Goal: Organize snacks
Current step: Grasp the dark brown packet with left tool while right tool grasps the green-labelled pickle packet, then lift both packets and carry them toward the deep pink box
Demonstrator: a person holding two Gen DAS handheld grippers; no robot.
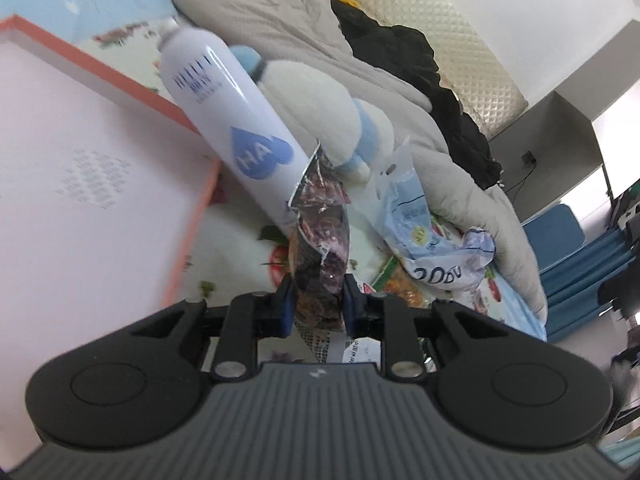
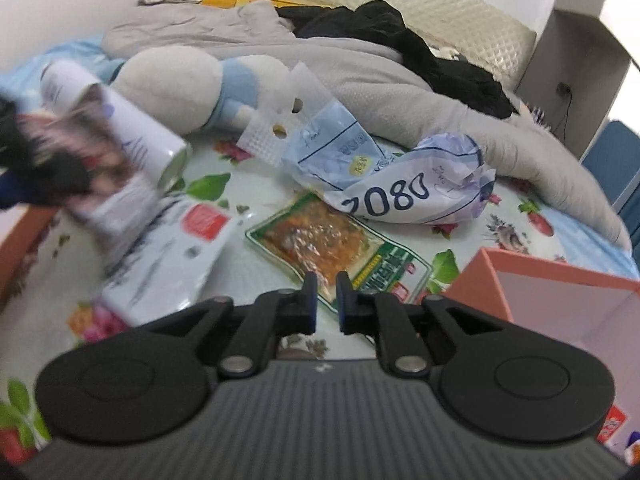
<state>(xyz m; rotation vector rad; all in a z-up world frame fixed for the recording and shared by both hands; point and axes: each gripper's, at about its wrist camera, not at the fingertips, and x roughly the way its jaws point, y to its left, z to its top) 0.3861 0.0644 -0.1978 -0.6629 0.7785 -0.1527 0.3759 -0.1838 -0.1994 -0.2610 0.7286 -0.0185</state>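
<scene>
Left tool (image 1: 319,304) grips a dark snack packet (image 1: 320,240), lifted above the bed's floral sheet (image 2: 248,184) beside a pink box (image 1: 80,184); right tool (image 2: 326,300) hangs slightly parted and empty over an orange-filled snack packet (image 2: 320,240). Likely next: carry the packet over the box's open top.

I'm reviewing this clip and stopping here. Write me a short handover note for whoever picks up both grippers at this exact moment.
Left gripper: shut on a dark purple snack packet, lifted off the bed.
Right gripper: jaws slightly apart, nothing between them, hovering over the green-edged orange snack pack.
On the floral sheet: that pack, a crumpled pale blue bag, a white pouch with a red label, a white spray can.
Pink boxes: one at the left, one at the right. No snacks visible in either.
Left: place the held packet, then collect the rest.
</scene>
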